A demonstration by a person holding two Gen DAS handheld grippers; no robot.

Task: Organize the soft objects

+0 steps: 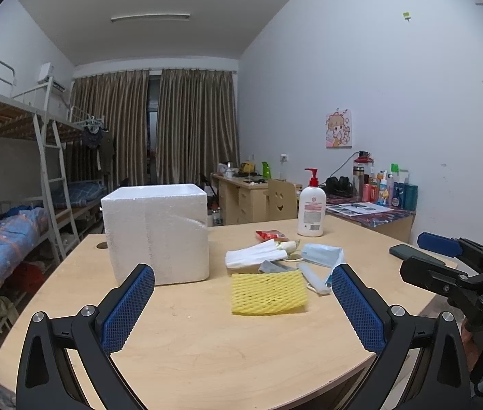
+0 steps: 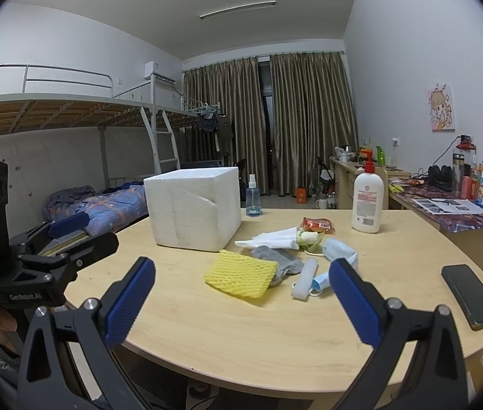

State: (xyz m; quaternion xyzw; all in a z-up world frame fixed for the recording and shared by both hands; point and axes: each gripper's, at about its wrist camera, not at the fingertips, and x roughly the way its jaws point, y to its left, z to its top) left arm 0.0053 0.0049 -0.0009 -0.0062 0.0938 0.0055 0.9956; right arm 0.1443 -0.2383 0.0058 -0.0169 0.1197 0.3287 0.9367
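A white foam box (image 1: 156,232) (image 2: 195,208) stands on the round wooden table (image 1: 207,348) (image 2: 241,335). To its right lies a pile of soft items: a yellow foam net (image 1: 268,292) (image 2: 241,275), a grey sock (image 1: 272,267) (image 2: 280,259), a white cloth (image 1: 255,254) (image 2: 275,237), a blue face mask (image 1: 323,254) (image 2: 338,251) and a white tube (image 1: 313,278) (image 2: 304,280). My left gripper (image 1: 243,302) is open and empty, above the table before the net. My right gripper (image 2: 241,302) is open and empty, just short of the pile.
A lotion pump bottle (image 1: 311,205) (image 2: 367,201) and a red snack packet (image 1: 270,235) (image 2: 318,223) sit behind the pile. A black phone (image 2: 470,295) (image 1: 407,251) lies at the right. A spray bottle (image 2: 253,196) stands behind the box. Desks and bunk beds surround the table.
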